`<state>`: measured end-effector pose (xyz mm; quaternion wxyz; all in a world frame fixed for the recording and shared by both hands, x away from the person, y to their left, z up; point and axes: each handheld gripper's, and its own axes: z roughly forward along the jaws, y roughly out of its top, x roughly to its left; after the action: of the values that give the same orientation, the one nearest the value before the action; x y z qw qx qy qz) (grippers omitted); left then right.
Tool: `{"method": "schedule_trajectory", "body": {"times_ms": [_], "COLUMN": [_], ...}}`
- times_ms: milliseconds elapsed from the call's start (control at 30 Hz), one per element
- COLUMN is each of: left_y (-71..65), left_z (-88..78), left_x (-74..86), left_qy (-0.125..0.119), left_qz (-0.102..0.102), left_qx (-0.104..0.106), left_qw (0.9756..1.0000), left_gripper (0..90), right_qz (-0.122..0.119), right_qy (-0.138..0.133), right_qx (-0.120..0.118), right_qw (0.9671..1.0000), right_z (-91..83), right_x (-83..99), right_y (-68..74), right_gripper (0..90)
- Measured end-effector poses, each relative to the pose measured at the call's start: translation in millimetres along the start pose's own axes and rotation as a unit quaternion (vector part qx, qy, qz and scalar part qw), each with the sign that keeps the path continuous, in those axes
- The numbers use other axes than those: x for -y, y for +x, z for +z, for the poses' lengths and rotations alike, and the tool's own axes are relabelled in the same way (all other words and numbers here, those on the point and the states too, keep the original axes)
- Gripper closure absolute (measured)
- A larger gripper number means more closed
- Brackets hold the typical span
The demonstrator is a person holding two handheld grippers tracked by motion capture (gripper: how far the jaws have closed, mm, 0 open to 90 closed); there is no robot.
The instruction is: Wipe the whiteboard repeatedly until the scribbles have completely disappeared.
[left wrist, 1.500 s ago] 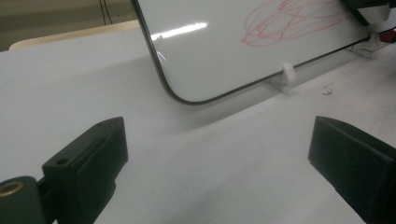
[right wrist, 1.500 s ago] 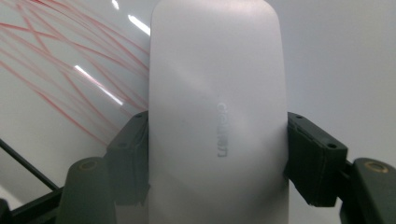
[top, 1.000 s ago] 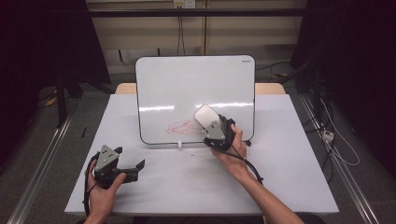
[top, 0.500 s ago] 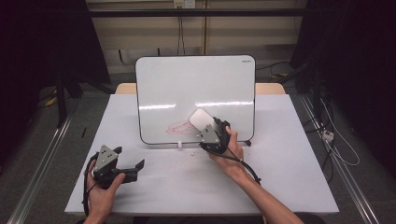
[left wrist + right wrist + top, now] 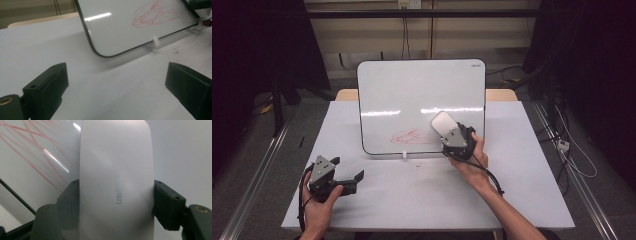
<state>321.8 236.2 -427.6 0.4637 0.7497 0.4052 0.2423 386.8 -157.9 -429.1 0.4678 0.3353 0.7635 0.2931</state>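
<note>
Since the earlier frames the right claw (image 5: 443, 131) has carried its white eraser (image 5: 443, 125) from beside the red scribble (image 5: 410, 136) off to the right and a little up the board; the left claw (image 5: 357, 177) has not shifted.

The left claw lies low on the white worktop (image 5: 522, 165), jaws wide with nothing between them, below and left of the whiteboard (image 5: 422, 90). Ahead of it, in the left gripper view, the board (image 5: 120, 27) leans on small white clip feet (image 5: 155, 42), its glossy face edged by a thin dark rim with rounded corners.

The right claw is clamped on the eraser (image 5: 116, 182), a smooth, matte, rounded-oblong block held against the board just right of the scribble.

Judging by the marks, the wiping is barely begun: the looping red lines look faint but whole, so nearly all the erasing is left.
</note>
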Motion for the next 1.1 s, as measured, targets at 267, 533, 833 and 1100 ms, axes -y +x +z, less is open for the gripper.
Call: {"method": "schedule_trajectory", "body": {"times_ms": [267, 533, 833, 1100], "left_y": [-0.6, -1.7, -3.0, -3.1], "left_z": [0.6, 1.2, 3.3, 2.9], "left_x": [-0.1, -0.1, -1.1, -1.0], "left_qy": [0.001, 0.001, 0.004, 0.002], "left_qz": [0.0, 0.0, 0.003, 0.002], "left_qx": [-0.002, -0.001, 0.001, 0.002], "left_qw": [1.0, 1.0, 1.0, 1.0], "left_gripper": [4.8, 4.8, 4.8, 4.8], "right_qz": [0.034, 0.053, 0.054, 0.033], "right_qy": [0.015, 0.021, 0.027, 0.019], "right_qx": [0.021, 0.037, 0.038, 0.035], "right_qw": [0.9991, 0.9977, 0.9975, 0.9986], "right_z": [-7.5, -13.4, -10.8, -3.3], "right_x": [22.6, 37.3, 27.6, 8.2], "right_y": [-30.8, -32.9, -21.9, -5.4], "right_gripper": [31.7, 31.8, 31.6, 31.2]}}
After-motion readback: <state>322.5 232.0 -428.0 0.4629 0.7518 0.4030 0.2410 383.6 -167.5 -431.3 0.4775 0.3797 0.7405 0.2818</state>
